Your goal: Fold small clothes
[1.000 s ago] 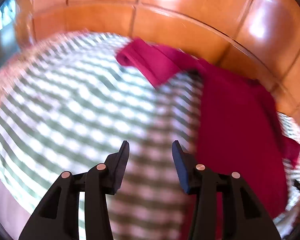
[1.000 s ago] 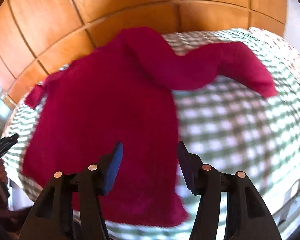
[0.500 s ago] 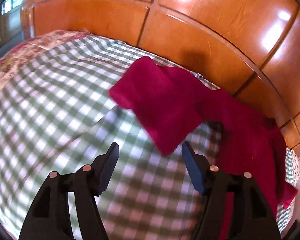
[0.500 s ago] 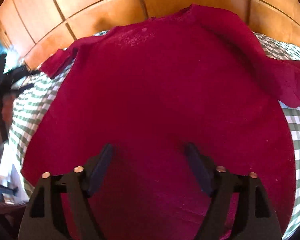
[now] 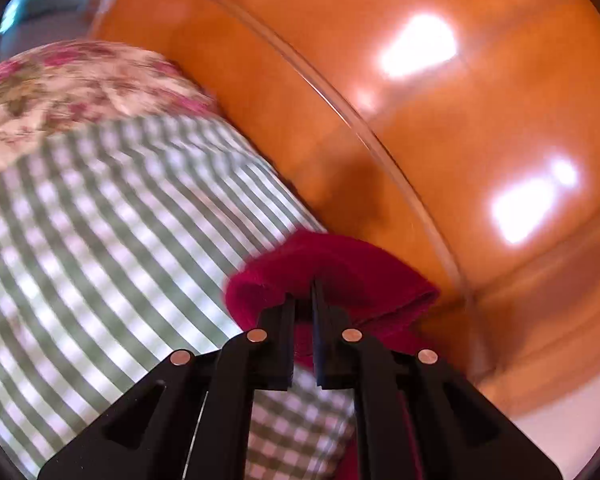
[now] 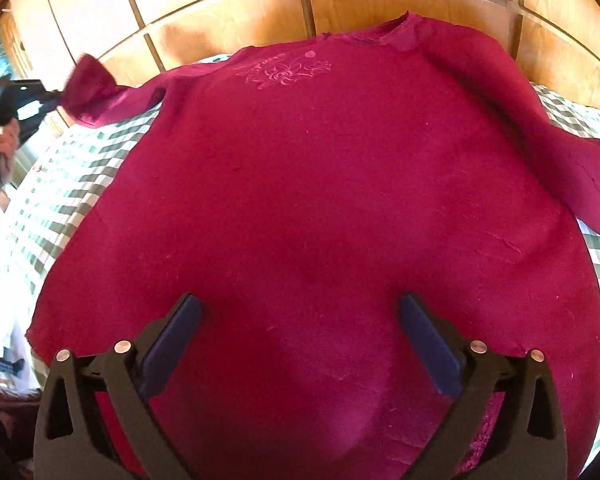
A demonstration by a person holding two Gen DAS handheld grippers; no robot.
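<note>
A crimson long-sleeved top (image 6: pixel 320 184) with a pink flower print lies spread front-up on a green-and-white checked bedspread (image 6: pixel 80 184). My left gripper (image 5: pixel 303 300) is shut on the cuff of the top's left sleeve (image 5: pixel 340 276) and holds it lifted near the headboard. It also shows in the right wrist view (image 6: pixel 56 96), at the far left, gripping that cuff (image 6: pixel 88 88). My right gripper (image 6: pixel 300 312) is open and empty, hovering low over the lower body of the top. The other sleeve (image 6: pixel 572 160) lies out to the right.
A glossy wooden panelled headboard (image 5: pixel 440 128) runs along the far side of the bed. A floral pillow or quilt (image 5: pixel 60 88) lies at the left end. The bed edge (image 6: pixel 8 312) drops off at the left in the right wrist view.
My left gripper has moved forward onto the left sleeve cuff and shut on it, lifting it. My right gripper has come closer over the top's body and stays open.
</note>
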